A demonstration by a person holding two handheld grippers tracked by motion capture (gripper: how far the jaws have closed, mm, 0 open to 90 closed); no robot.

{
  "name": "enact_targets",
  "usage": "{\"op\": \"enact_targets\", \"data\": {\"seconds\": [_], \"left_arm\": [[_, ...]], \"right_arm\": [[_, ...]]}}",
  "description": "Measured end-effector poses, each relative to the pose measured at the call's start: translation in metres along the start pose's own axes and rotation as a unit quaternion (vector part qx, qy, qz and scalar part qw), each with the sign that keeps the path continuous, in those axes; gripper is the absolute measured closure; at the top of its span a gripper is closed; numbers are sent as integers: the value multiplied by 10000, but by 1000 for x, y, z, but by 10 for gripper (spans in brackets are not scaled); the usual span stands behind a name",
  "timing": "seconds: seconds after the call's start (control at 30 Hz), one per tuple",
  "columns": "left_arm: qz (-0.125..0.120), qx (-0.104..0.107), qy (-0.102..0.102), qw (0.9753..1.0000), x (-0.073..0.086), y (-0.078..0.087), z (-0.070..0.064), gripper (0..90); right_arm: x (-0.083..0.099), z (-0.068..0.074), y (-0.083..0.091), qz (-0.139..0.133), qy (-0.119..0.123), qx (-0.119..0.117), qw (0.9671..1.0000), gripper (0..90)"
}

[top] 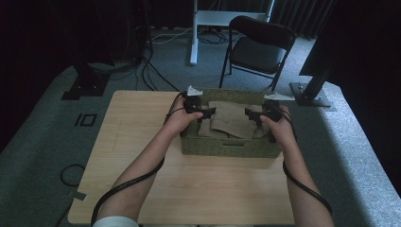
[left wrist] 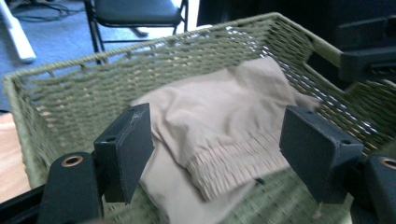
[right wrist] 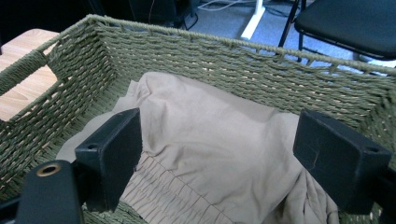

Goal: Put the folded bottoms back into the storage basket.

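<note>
Jaws of both grippers stand wide apart, gripping nothing. The left gripper point(top: 204, 113) hangs over the basket's left end, the right gripper point(top: 253, 117) over its right end, each aimed inward at the cloth point(top: 230, 119). That beige cloth lies crumpled on the floor of the green woven basket point(top: 227, 147), gathered hem toward the near side. The basket sits on the tabletop point(top: 137, 123), far of centre. A black chair point(top: 260, 47) stands beyond.

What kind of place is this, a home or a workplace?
Probably a workplace, such as a lab or a recording room. Cables lie loose on the grey carpet, dark stand bases rise beside the wooden table, and a folding chair stands behind the woven basket.
</note>
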State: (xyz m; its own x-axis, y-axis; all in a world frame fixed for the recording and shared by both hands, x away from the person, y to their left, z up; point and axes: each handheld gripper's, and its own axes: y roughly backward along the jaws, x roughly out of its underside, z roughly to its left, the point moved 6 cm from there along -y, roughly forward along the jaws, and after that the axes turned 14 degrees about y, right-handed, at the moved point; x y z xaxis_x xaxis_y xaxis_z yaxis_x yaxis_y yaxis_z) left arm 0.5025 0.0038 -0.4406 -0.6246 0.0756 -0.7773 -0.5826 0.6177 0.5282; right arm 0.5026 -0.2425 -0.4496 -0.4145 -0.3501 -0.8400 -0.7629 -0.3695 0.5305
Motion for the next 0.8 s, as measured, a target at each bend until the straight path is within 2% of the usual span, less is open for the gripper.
{"op": "enact_targets", "data": {"seconds": [0.13,0.27,0.33,0.37,0.5,0.63,0.77,0.8], "left_arm": [[-61,133,-21,9999,7,13,-8,264],[-110,185,-23,9998,14,23,-12,256],[-160,229,-79,9996,19,34,-15,256],[-201,220,-108,9995,21,39,-17,256],[-194,221,-258,9992,28,51,-20,256],[-259,249,-316,9989,36,62,-23,256],[-369,109,-482,9981,46,73,-22,256],[-362,150,-434,9983,48,76,-22,255]], "right_arm": [[1,2,6,-77,-2,-18,10000,153],[4,7,18,-159,123,-75,9998,153],[5,10,21,-180,180,-106,9996,153],[6,15,27,-208,290,-153,9992,153],[7,22,38,-332,420,-182,9984,153],[10,31,49,-470,437,-233,9977,154],[17,38,61,-568,438,-273,9970,154],[20,39,64,-586,445,-281,9969,153]]}}
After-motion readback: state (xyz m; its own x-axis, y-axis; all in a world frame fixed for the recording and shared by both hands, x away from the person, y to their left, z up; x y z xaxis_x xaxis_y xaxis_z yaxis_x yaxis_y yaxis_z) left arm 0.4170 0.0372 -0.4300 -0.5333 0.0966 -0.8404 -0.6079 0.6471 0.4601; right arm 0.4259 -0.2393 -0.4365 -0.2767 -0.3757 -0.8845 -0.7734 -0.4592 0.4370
